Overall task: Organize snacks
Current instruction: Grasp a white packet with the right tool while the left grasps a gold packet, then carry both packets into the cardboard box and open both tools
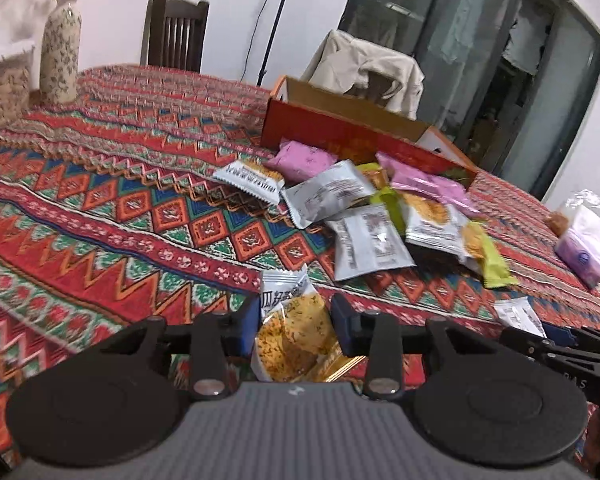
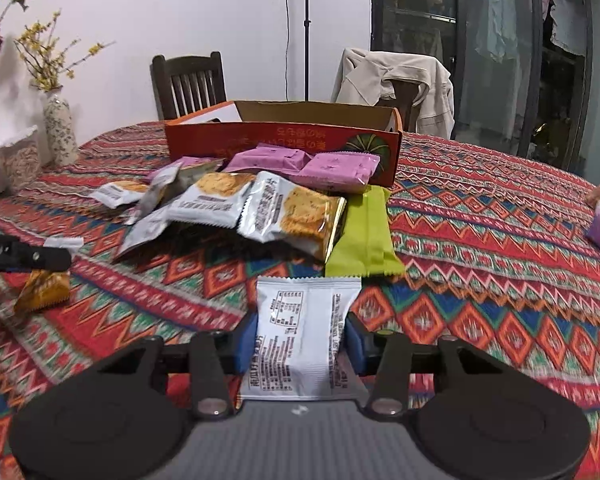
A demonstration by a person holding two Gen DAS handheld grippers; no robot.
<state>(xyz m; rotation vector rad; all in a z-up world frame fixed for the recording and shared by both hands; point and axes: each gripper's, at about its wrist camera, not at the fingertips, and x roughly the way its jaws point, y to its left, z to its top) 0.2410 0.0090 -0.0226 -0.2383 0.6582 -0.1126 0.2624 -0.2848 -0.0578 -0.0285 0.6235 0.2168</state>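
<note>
1. Left gripper (image 1: 295, 322) pinches a cracker packet (image 1: 290, 336); right gripper (image 2: 301, 340) pinches a white packet (image 2: 300, 336).
2. Carry both over the orange box (image 2: 284, 140) (behind the pile), then let go low inside.

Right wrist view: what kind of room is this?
Likely a home dining room: patterned tablecloth over a large table, wooden chair, flower vase, and a jacket draped over another chair.

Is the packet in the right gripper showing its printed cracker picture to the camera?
No: the white snack packet held in the right gripper shows its back, with a nutrition table and small text.
</note>
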